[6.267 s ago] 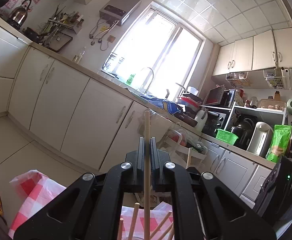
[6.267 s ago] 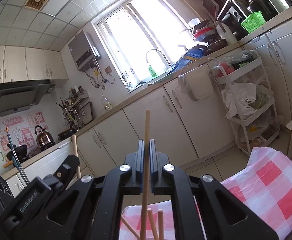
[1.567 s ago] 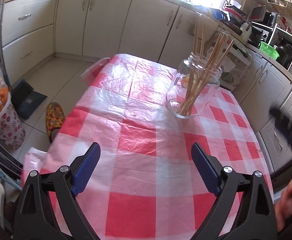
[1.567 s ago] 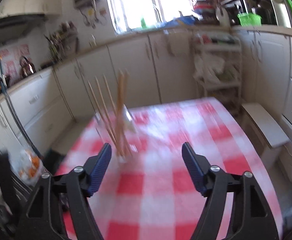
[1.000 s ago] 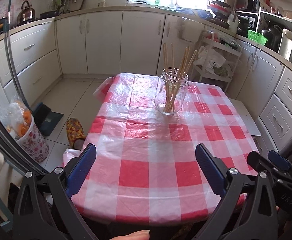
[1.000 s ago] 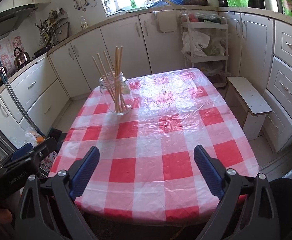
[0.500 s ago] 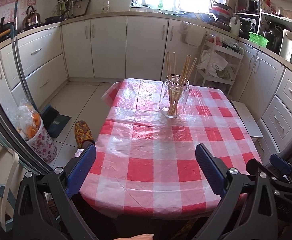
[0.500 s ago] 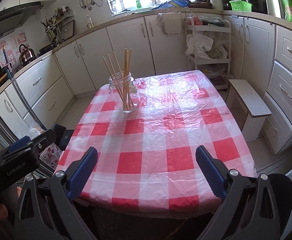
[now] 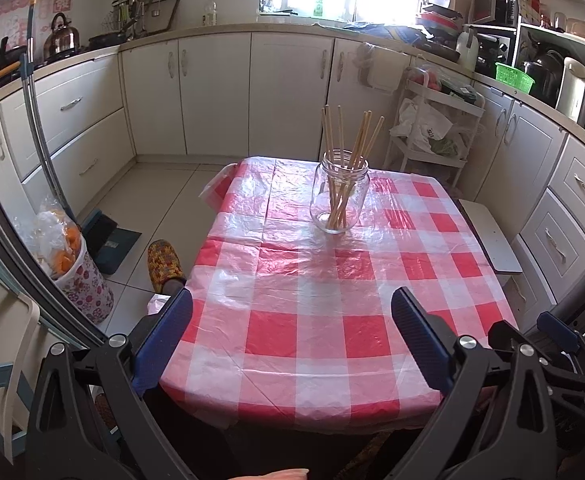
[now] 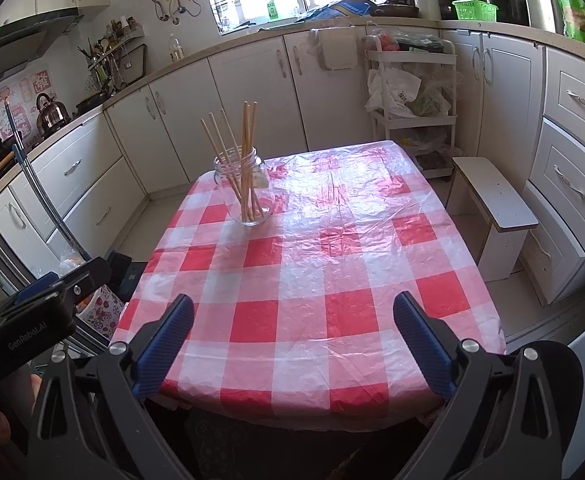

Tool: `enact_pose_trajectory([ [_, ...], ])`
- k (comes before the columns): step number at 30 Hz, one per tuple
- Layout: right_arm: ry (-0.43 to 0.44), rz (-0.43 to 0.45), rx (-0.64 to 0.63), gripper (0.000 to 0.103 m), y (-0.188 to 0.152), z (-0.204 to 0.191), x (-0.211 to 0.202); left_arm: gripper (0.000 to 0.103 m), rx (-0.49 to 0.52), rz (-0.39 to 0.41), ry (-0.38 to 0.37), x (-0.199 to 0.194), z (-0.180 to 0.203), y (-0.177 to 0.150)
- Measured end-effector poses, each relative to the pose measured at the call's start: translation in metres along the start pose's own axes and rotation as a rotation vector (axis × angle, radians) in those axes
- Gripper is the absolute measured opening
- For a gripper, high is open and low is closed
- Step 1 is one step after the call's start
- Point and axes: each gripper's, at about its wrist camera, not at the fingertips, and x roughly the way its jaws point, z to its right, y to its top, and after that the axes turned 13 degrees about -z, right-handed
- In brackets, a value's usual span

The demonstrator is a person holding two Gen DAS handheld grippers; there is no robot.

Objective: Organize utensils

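A clear glass jar [image 9: 339, 194] [image 10: 245, 190] stands upright toward the far end of a table with a red-and-white checked cloth [image 9: 324, 300] [image 10: 312, 272]. Several wooden chopsticks [image 9: 350, 148] [image 10: 241, 148] lean inside it, their tops well above the rim. My left gripper [image 9: 292, 332] is open and empty, held back over the table's near edge. The right gripper [image 10: 292, 330] is likewise open with nothing between its fingers, also above the near edge. Each one shows at the other view's side, the right gripper's body [image 9: 552, 344] and the left gripper's body [image 10: 32, 320].
White cabinets [image 9: 212, 92] wrap the room. A white trolley [image 10: 410, 112] with bags stands beyond the table, and a low white stool [image 10: 492, 208] sits to its right. On the floor to the left are a slipper [image 9: 165, 262] and a flowered bin [image 9: 72, 268].
Both grippers were shut on a chopstick 6.3 s ago; now both are open and empty. Over the last second they drew back from the jar, which looks smaller and farther.
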Motion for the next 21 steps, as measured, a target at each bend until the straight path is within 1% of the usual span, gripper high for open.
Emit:
enact_pose_trajectory([
  [21,0.002,-0.007,-0.001,0.096,-0.0073,0.0013,-0.0017,0.096,-0.004,0.000,-0.001,-0.0082,0.0034,-0.0007],
])
